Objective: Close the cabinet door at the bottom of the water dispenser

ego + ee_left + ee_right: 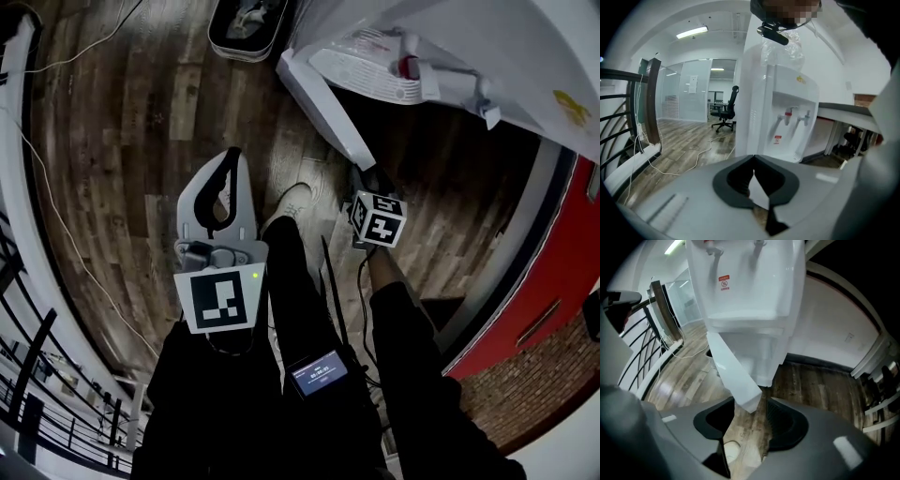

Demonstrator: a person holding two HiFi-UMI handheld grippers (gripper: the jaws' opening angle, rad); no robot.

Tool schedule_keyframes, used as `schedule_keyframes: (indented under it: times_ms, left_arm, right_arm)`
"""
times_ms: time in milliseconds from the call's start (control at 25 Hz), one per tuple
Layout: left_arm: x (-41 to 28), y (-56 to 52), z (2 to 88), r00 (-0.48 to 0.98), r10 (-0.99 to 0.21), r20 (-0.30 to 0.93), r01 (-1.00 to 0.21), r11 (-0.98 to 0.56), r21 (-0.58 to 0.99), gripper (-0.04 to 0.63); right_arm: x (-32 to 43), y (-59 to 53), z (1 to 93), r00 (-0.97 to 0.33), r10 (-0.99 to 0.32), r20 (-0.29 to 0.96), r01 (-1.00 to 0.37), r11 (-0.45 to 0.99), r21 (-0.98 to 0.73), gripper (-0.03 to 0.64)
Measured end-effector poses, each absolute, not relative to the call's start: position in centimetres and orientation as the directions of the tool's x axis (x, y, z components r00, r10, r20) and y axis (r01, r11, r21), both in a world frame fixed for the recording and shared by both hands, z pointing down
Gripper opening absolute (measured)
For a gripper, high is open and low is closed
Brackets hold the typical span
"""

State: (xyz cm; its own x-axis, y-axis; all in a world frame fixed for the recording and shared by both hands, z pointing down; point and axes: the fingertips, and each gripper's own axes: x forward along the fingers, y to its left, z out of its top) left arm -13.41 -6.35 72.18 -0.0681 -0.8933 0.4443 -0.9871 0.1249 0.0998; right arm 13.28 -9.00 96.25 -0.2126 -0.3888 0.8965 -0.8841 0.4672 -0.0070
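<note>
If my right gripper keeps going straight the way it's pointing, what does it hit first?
Most likely the open cabinet door: its lower corner shows between the parted jaws of the right gripper. Depth is unclear; behind it lies the wood floor.

The cabinet door [731, 371] juts out before my right gripper [746, 420] (corner between the jaws); the floor [820, 385] to its right lies free.
</note>
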Motion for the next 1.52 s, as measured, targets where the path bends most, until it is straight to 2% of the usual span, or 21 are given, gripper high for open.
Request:
schedule_keyframes:
  times_ms: [80, 200, 360, 480, 600, 680, 760, 880, 1040, 1120, 1280, 1520]
  left_arm:
    - [-12.7, -6.3, 72.3, -0.054, -0.89, 0.452, -0.985, 0.121, 0.12, 0.008]
    - [-10.9, -5.6, 72.8, -0.008, -0.882, 0.471, -0.984, 0.092, 0.155, 0.008]
    - [-9.6, -4.3, 73.5, 0.026, -0.86, 0.51, -0.991, 0.044, 0.124, 0.008]
    - [-11.0, -4.0, 74.0, -0.012, -0.854, 0.52, -0.991, 0.079, 0.108, 0.008]
    - [-12.5, -4.0, 74.4, -0.056, -0.849, 0.525, -0.987, 0.127, 0.099, 0.008]
    - [-13.7, -4.1, 74.2, -0.084, -0.847, 0.526, -0.987, 0.143, 0.072, 0.008]
    - [-14.5, -4.6, 73.8, -0.11, -0.855, 0.507, -0.986, 0.158, 0.052, 0.008]
    - [-15.1, -5.4, 73.3, -0.132, -0.862, 0.49, -0.985, 0.168, 0.031, 0.008]
    - [-14.6, -7.0, 71.3, -0.125, -0.896, 0.426, -0.988, 0.15, 0.026, 0.008]
    - [-13.8, -8.0, 69.8, -0.102, -0.909, 0.405, -0.993, 0.116, 0.011, 0.008]
    - [-12.3, -9.9, 65.6, -0.014, -0.918, 0.397, -0.997, 0.042, 0.064, 0.008]
    - [-11.7, -11.7, 58.8, 0.015, -0.943, 0.331, -0.997, 0.01, 0.076, 0.008]
  right_arm:
    - [14.3, -11.0, 96.0, -0.171, -0.436, 0.883, -0.891, 0.452, 0.05, 0.189]
    - [15.7, -14.3, 95.9, -0.127, -0.497, 0.859, -0.923, 0.377, 0.082, 0.179]
    - [17.3, -19.7, 96.3, -0.086, -0.549, 0.831, -0.978, 0.204, 0.034, 0.179]
    - [17.6, -24.0, 96.0, -0.077, -0.576, 0.814, -0.992, 0.127, -0.005, 0.181]
    - [16.9, -27.2, 95.2, -0.091, -0.602, 0.793, -0.989, 0.151, 0.001, 0.181]
    - [16.2, -27.4, 95.1, -0.112, -0.607, 0.786, -0.982, 0.189, 0.006, 0.135]
    - [16.0, -27.0, 95.2, -0.122, -0.612, 0.782, -0.977, 0.212, 0.013, 0.147]
    - [16.2, -26.3, 94.9, -0.11, -0.614, 0.782, -0.977, 0.209, 0.027, 0.144]
    - [16.6, -24.3, 93.1, -0.115, -0.645, 0.756, -0.984, 0.18, 0.003, 0.107]
    - [17.0, -23.0, 90.7, -0.104, -0.683, 0.723, -0.986, 0.165, 0.014, 0.095]
    - [16.2, -20.8, 82.4, -0.106, -0.796, 0.595, -0.971, 0.212, 0.11, 0.003]
    - [13.9, -19.2, 71.3, -0.182, -0.843, 0.505, -0.962, 0.259, 0.085, 0.0]
